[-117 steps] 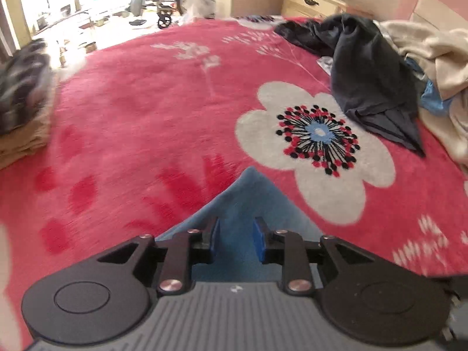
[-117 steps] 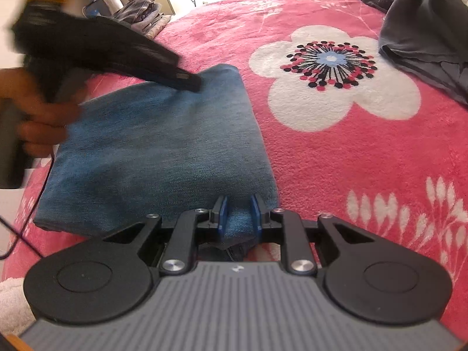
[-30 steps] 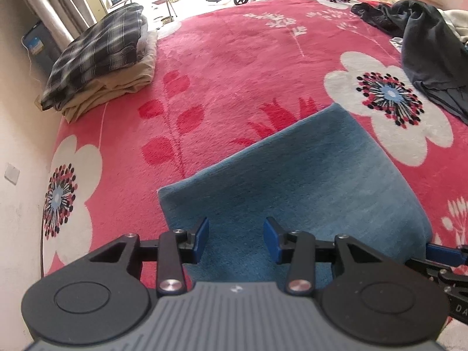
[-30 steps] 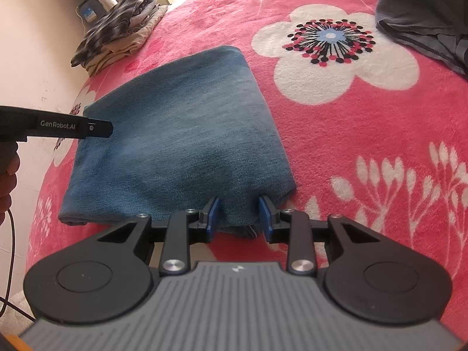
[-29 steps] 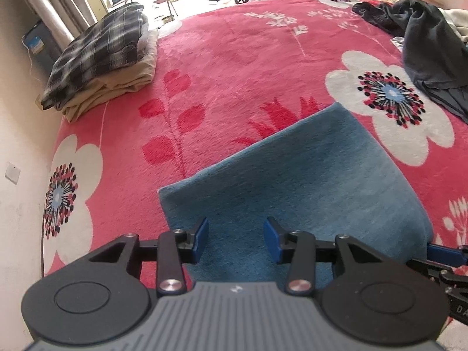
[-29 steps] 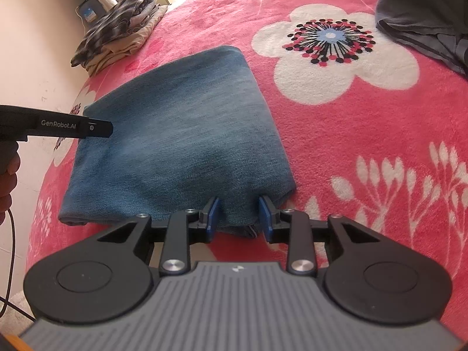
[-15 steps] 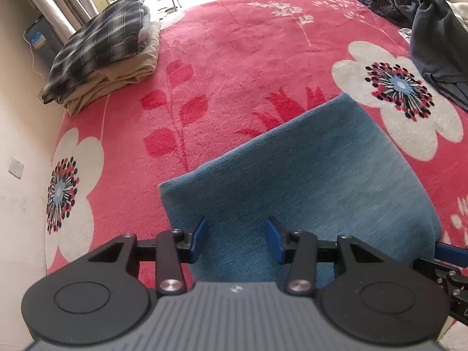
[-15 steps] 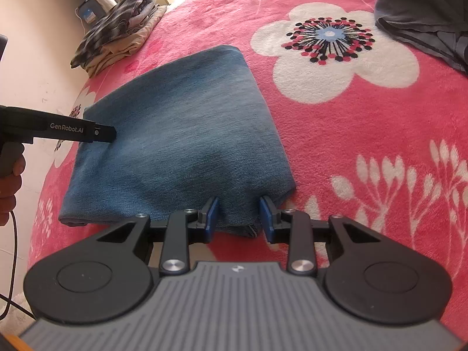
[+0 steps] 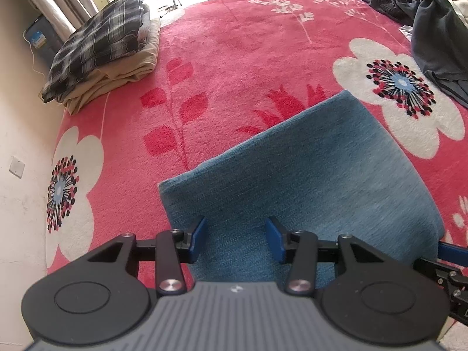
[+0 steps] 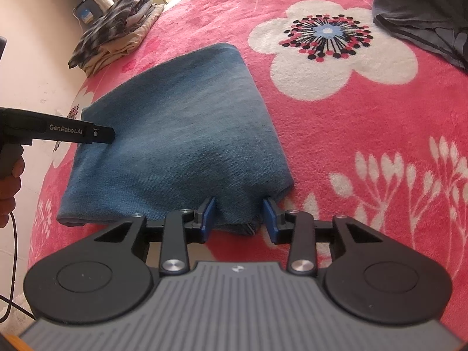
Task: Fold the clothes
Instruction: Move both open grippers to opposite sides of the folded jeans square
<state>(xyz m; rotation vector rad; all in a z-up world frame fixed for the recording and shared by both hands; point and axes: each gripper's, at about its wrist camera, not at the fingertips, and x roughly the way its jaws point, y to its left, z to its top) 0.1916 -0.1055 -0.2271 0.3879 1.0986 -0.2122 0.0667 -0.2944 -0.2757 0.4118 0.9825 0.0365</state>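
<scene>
ITEM: blue denim garment, folded to a thick rectangle (image 10: 175, 134). Lies flat on pink-red floral plush blanket (image 9: 234, 44), near-left part of bed, just right of the pale wall.

L gripper (image 9: 236, 238): hovers over garment's near-left corner, blue pads (image 9: 196, 239) apart w/ clear gap, nothing pinched. Fabric under them only.

R gripper (image 10: 239, 219): at garment's near-right corner; jaws have just been opening. Denim edge sits between the pads but pads (image 10: 208, 218) stand off it, so no grip.

OTHER:
- stack of folded clothes, dark plaid on tan (image 9: 105, 49), far left by the wall, well apart from denim.
- dark grey crumpled garment (image 9: 438, 38), far right, unfolded, w/ more loose clothes behind.

STEP (est.): last fold of denim looks done; both grippers letting go. This item approx. finished, overall task not, since unfolded pile remains.

NEXT (est.): either re-grip both near corners and carry denim to the far-left stack, keeping folds from slipping, or pull back and reach far right for the grey garment. Thick denim prob. needs wide jaws and a firm bite.
</scene>
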